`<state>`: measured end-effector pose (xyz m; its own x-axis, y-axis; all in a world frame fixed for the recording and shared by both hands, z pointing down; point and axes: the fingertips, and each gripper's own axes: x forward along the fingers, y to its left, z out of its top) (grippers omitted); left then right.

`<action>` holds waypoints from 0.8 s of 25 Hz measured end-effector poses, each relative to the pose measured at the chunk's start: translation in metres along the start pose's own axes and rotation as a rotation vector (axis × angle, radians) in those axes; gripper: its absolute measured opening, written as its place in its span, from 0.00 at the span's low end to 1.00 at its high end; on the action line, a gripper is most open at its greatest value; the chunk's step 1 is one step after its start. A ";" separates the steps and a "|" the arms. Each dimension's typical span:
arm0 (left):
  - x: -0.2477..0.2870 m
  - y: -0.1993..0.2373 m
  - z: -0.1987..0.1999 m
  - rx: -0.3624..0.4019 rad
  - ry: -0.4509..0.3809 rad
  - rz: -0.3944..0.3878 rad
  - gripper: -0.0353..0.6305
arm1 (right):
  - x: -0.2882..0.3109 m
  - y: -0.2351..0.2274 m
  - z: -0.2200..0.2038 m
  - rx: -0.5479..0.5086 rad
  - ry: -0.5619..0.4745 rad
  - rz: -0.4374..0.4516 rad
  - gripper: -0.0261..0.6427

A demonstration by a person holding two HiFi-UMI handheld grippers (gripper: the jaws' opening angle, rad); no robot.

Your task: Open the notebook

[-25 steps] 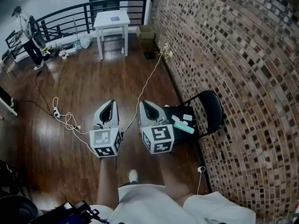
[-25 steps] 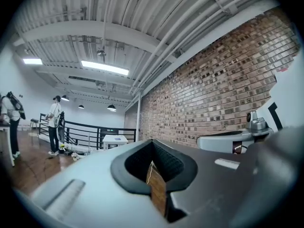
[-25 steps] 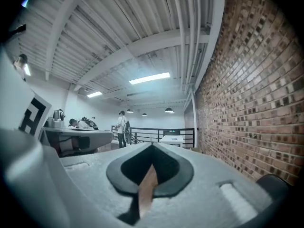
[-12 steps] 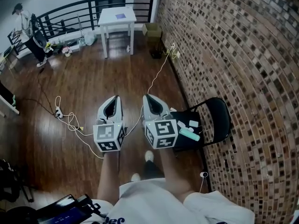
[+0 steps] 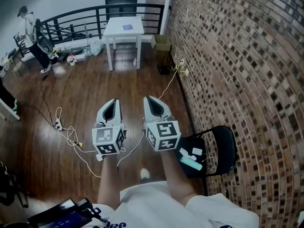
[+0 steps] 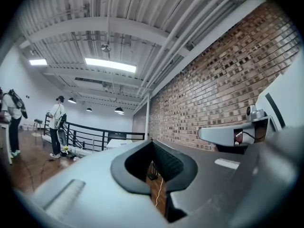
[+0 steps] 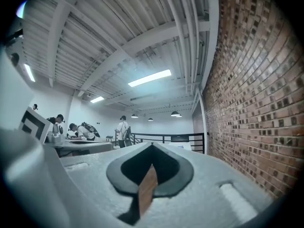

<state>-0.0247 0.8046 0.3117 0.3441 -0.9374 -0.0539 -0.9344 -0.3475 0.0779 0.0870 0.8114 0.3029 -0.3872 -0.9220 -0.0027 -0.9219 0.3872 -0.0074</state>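
A small purple-blue notebook (image 5: 128, 26) lies on a white table (image 5: 114, 31) far ahead by the railing, well beyond both grippers. My left gripper (image 5: 113, 101) and right gripper (image 5: 148, 99) are held side by side above the wooden floor, pointing level toward the table. Both are shut with nothing in them. In the left gripper view the left gripper (image 6: 151, 144) has its jaws meeting at the tips, and the table (image 6: 118, 142) shows small beyond them. In the right gripper view the right gripper (image 7: 152, 146) is closed the same way.
A brick wall (image 5: 237, 56) runs along the right. A black folding chair (image 5: 216, 148) holding a teal bottle (image 5: 191, 163) stands beside my right arm. Cables (image 5: 66, 129) trail over the floor at left. A black railing (image 5: 76, 20), cardboard boxes (image 5: 161, 42) and a person (image 5: 33, 37) are at the back.
I have moved forward across the floor. The chair has slid back to my lower right and the white table is nearer. Both grippers stay shut and side by side.
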 end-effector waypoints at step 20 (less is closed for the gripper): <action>0.158 0.023 -0.032 -0.010 0.072 0.039 0.08 | 0.134 -0.079 -0.028 0.038 0.062 0.083 0.02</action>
<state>0.0111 0.6479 0.3370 0.3139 -0.9492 0.0210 -0.9463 -0.3110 0.0885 0.1081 0.6571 0.3307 -0.4628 -0.8846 0.0574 -0.8863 0.4606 -0.0479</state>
